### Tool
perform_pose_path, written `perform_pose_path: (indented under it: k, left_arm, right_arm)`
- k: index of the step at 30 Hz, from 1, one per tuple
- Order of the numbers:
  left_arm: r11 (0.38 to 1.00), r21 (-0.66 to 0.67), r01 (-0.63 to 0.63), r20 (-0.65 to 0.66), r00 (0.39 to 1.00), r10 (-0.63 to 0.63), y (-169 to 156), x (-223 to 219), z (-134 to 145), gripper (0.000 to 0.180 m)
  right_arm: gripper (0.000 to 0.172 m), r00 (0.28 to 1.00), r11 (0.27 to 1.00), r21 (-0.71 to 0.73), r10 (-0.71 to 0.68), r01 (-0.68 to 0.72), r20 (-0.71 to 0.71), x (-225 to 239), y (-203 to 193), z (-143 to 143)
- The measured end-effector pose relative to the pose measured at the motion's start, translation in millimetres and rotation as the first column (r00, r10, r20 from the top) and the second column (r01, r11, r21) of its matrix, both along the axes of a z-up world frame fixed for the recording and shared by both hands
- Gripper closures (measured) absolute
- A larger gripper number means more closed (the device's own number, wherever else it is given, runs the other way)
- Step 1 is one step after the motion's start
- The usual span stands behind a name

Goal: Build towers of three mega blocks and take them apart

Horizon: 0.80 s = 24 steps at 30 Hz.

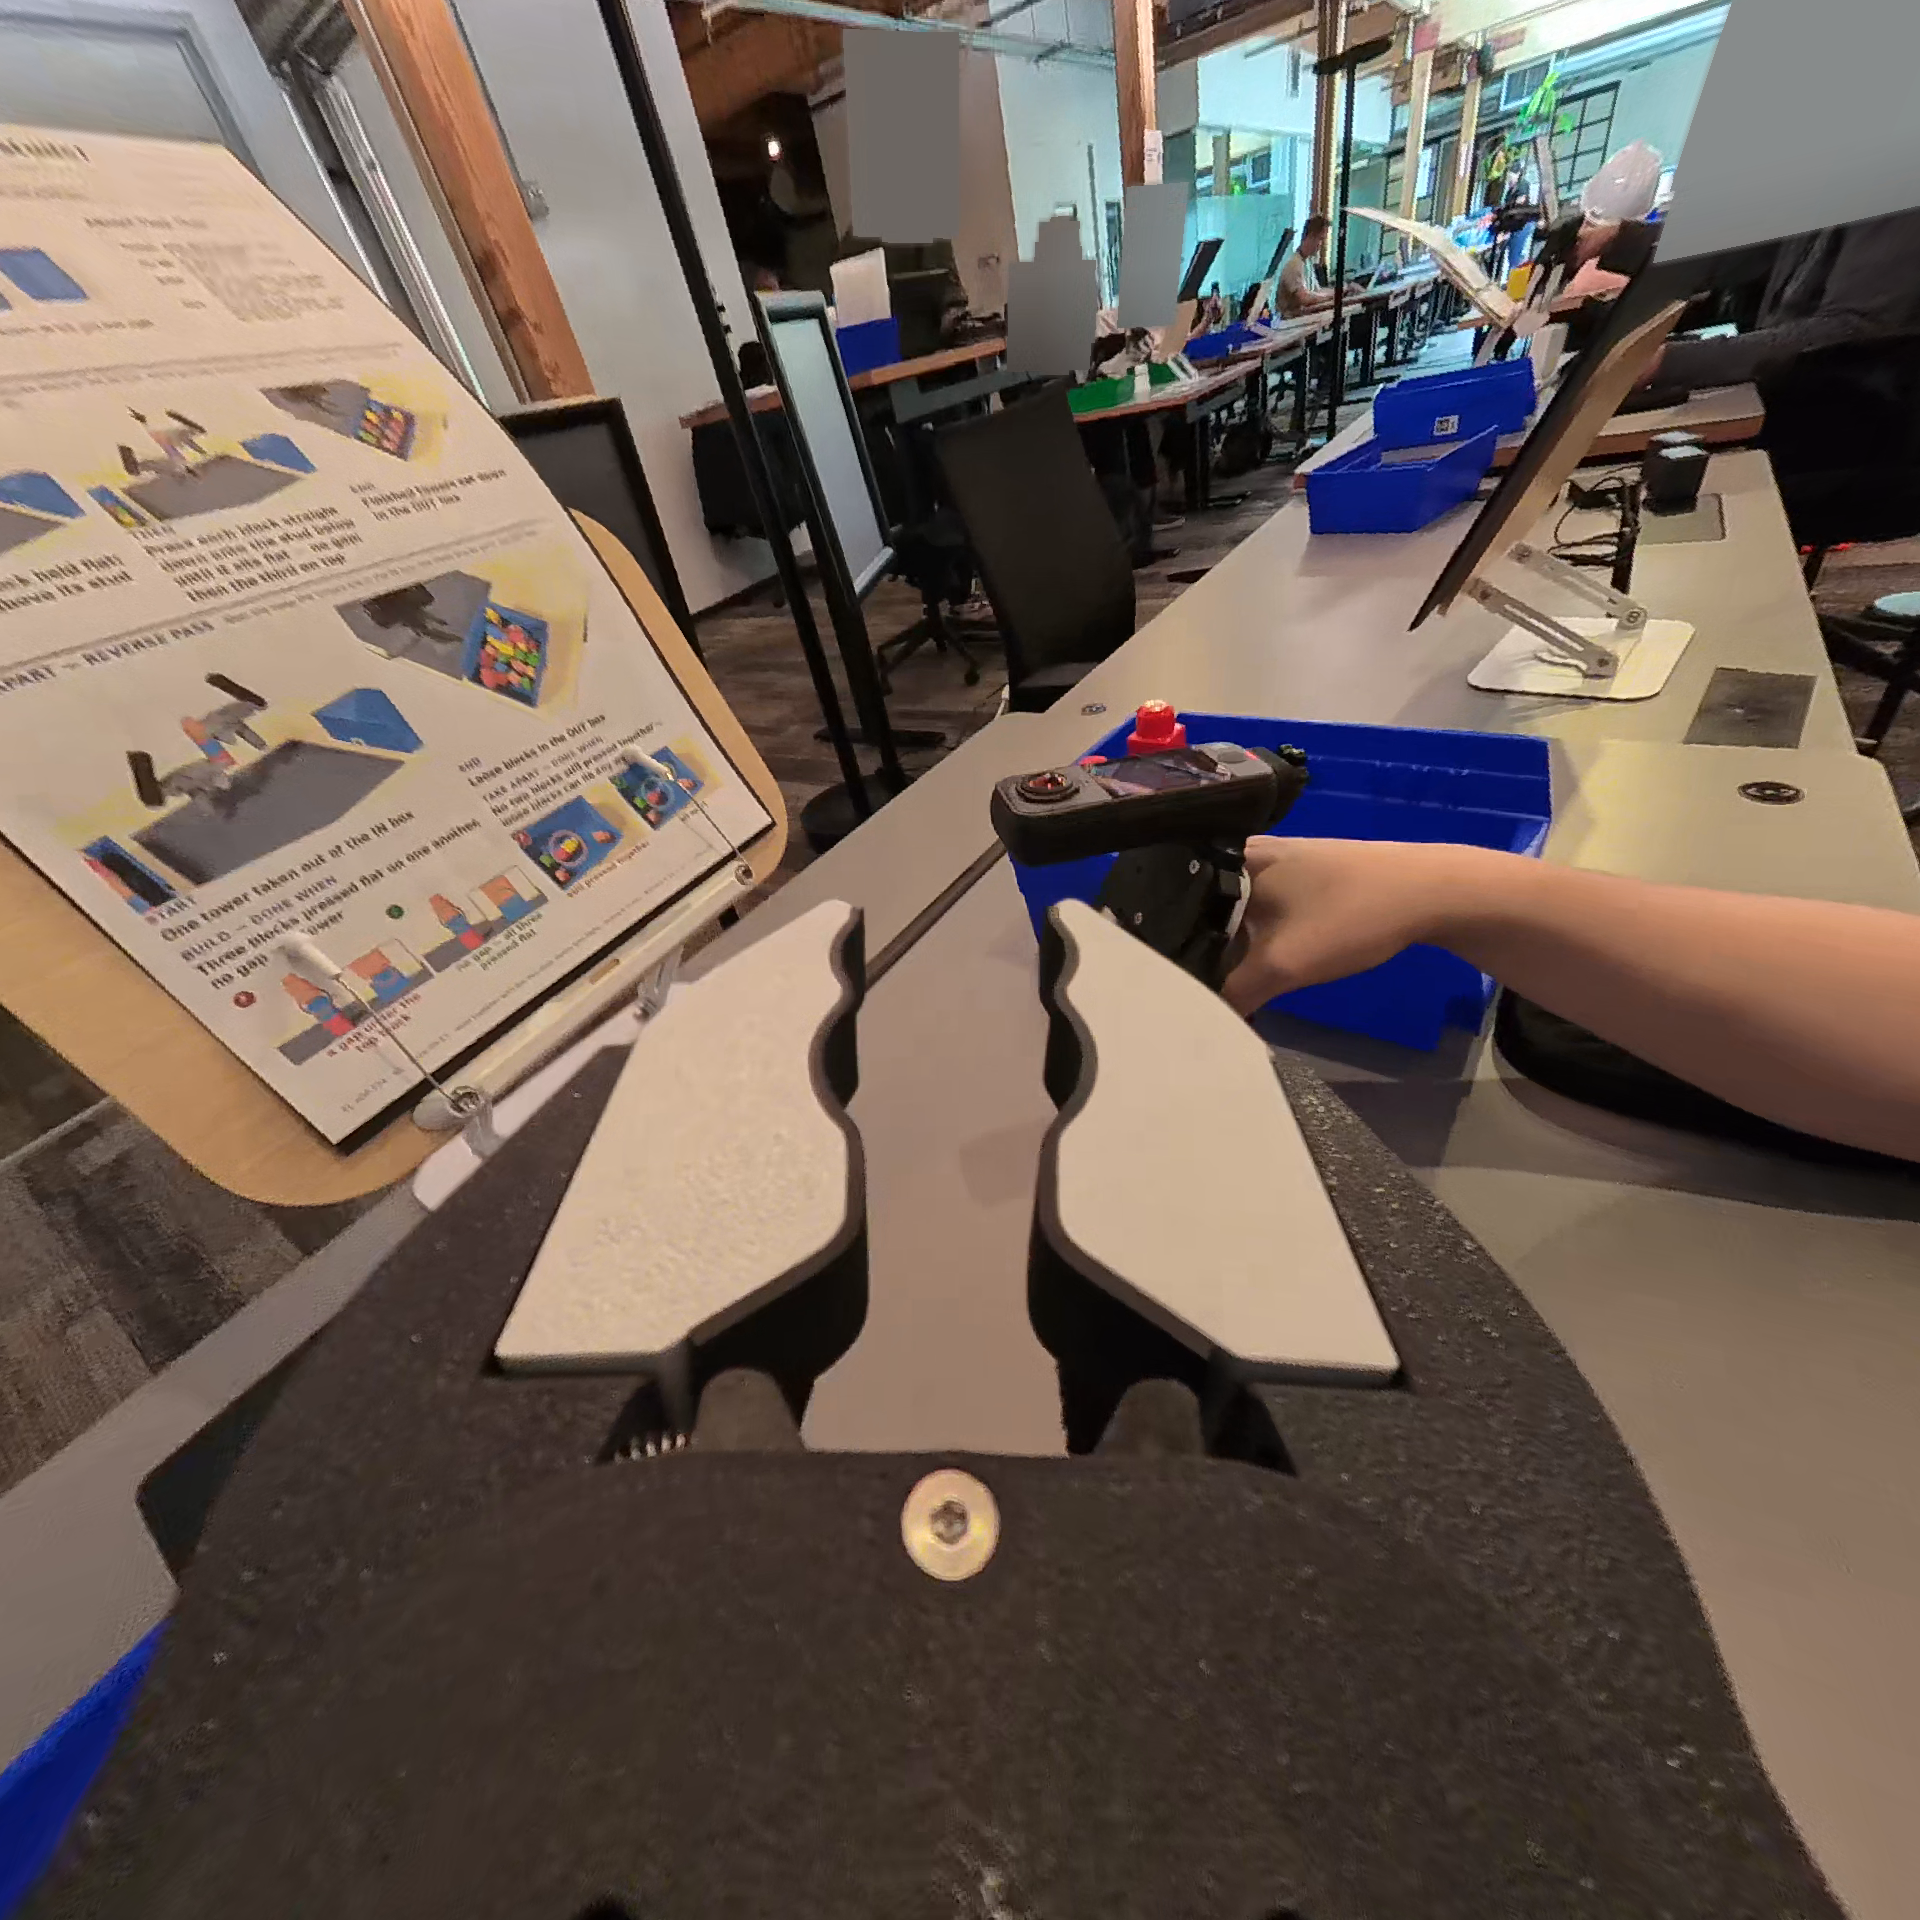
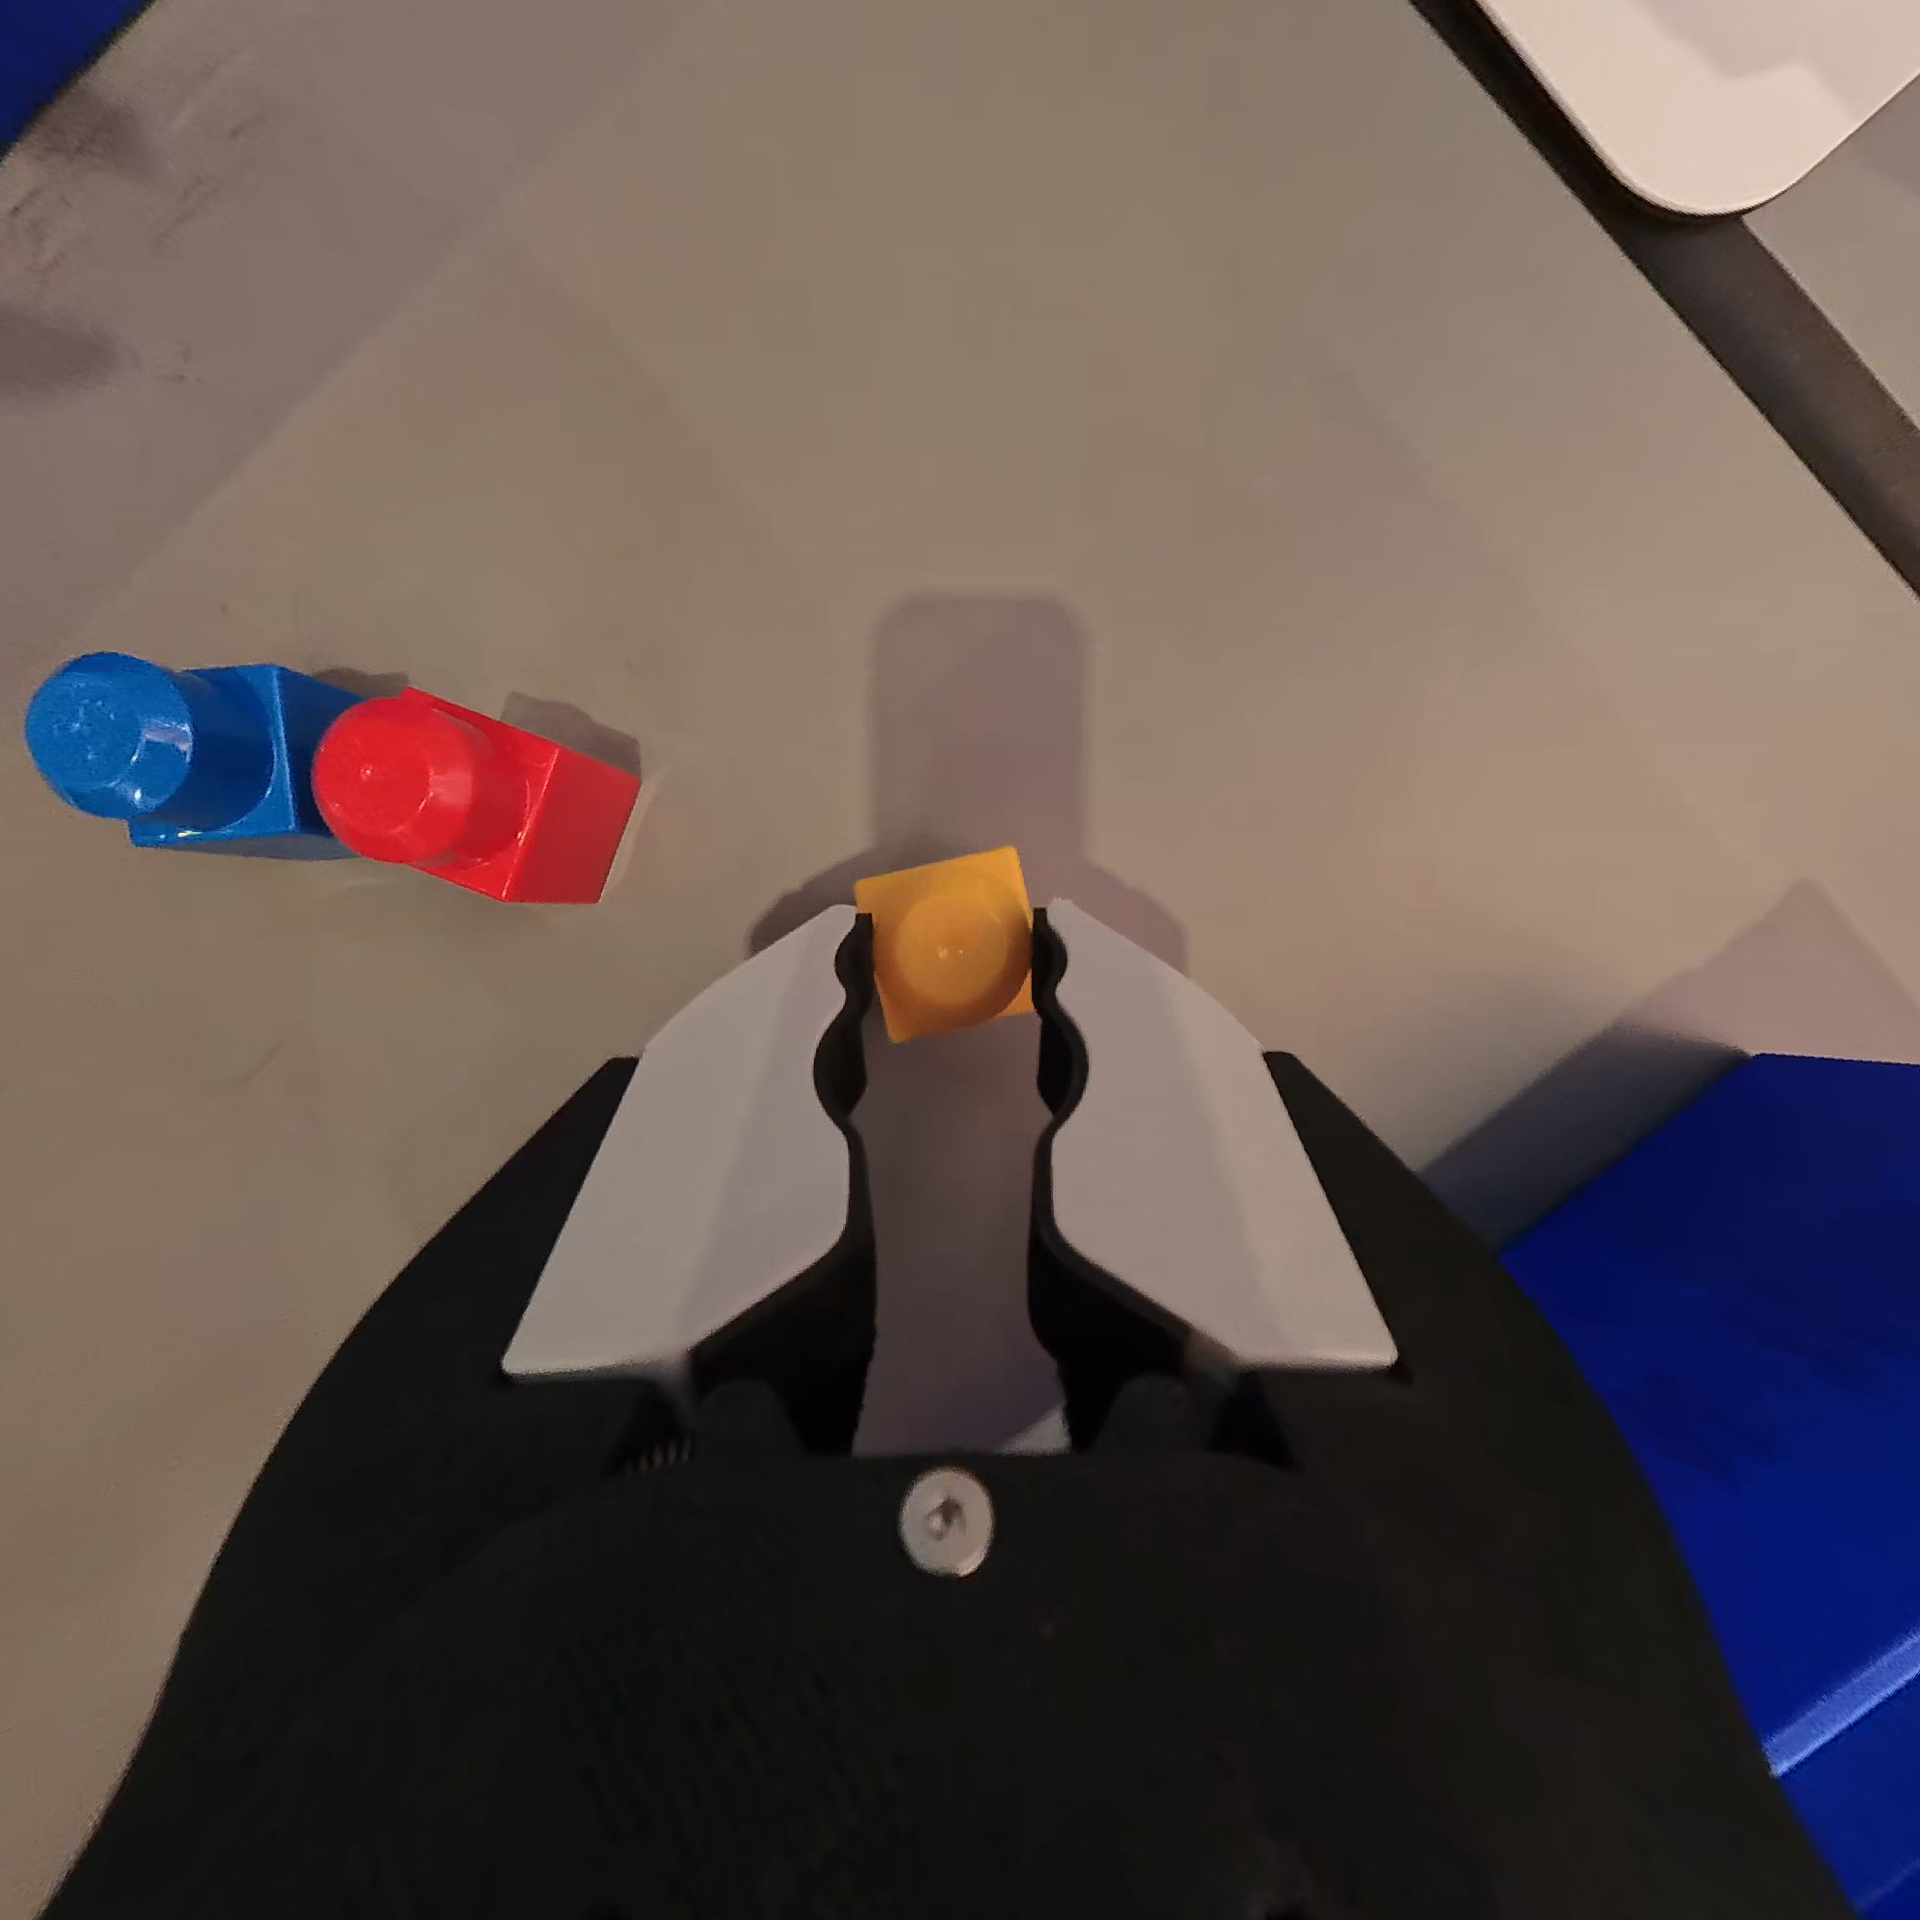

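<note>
My right gripper (image 2: pixel 945 920) is shut on a yellow block (image 2: pixel 948 951), stud facing the camera, both pads pressing its sides, a little above the grey table (image 2: pixel 1143 416). A red block (image 2: pixel 488 800) and a blue block (image 2: pixel 177 753) stand side by side and touching on the table to its left. My left gripper (image 1: pixel 951 920) is open with only bare table between its fingers. In the left wrist view the right gripper's body (image 1: pixel 1143 810), held by a hand (image 1: pixel 1340 904), hovers in front of a blue bin (image 1: pixel 1455 790); its fingers are hidden there.
An instruction board (image 1: pixel 312 675) leans at the left. A red stud-shaped piece (image 1: pixel 1156 727) shows just behind the right gripper. A white stand base (image 2: pixel 1714 94) sits at the far right. The bin's blue wall (image 2: pixel 1745 1403) is close on the right. Tip to tip, the grippers are about 30 cm apart.
</note>
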<state>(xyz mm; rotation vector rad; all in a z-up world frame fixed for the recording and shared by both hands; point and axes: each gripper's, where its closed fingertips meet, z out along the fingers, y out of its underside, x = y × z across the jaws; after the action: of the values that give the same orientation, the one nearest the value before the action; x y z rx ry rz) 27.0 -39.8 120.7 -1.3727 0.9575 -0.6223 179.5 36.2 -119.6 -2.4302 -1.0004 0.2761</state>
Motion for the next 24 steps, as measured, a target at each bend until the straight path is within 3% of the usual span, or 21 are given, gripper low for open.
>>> perform_pose_path:
  k: [2, 7, 9, 11, 13, 18, 21, 24]
  left_arm:
    - [0.999, -0.052, 0.006, -0.038, 0.999, -0.008, 0, 5, -11, 0.146]
    - [0.955, -0.284, 0.091, -0.067, 0.991, -0.114, -8, 39, -48, 0.147]
    - [0.953, -0.302, 0.034, -0.154, 0.984, -0.084, -2, 49, -70, 0.143]
    - [0.953, -0.300, -0.048, -0.268, 0.963, -0.036, 7, 55, -94, 0.124]
    - [0.952, -0.291, -0.090, -0.329, 0.944, -0.011, 14, 60, -110, 0.125]
    - [0.919, -0.389, -0.064, -0.365, 0.927, -0.090, 11, 73, -141, 0.125]
    - [0.904, -0.421, -0.075, -0.370, 0.924, -0.096, 12, 70, -142, 0.127]
    - [0.891, -0.453, -0.037, -0.310, 0.943, -0.118, 7, 66, -130, 0.133]
  right_arm:
    - [0.141, 1.000, 1.000, -0.014, 0.000, 0.001, 0.014, 1, -2, -1]
    - [0.120, 0.999, 1.000, 0.011, 0.009, -0.010, 0.038, 2, -1, 3]
    - [0.117, 1.000, 1.000, 0.027, 0.015, -0.016, 0.018, 1, -1, 10]
    - [0.117, 1.000, 0.999, 0.050, 0.013, -0.012, -0.014, 2, -1, 20]
    - [0.116, 0.999, 0.998, 0.068, 0.005, -0.002, -0.039, 6, 1, 29]
    - [0.115, 0.997, 0.996, 0.085, 0.022, -0.015, -0.081, 15, -1, 44]
    - [0.117, 0.971, 0.987, 0.074, 0.152, -0.141, -0.186, -5, -17, 54]
    - [0.118, 0.897, 0.924, 0.100, 0.382, -0.369, -0.223, -30, -43, 56]
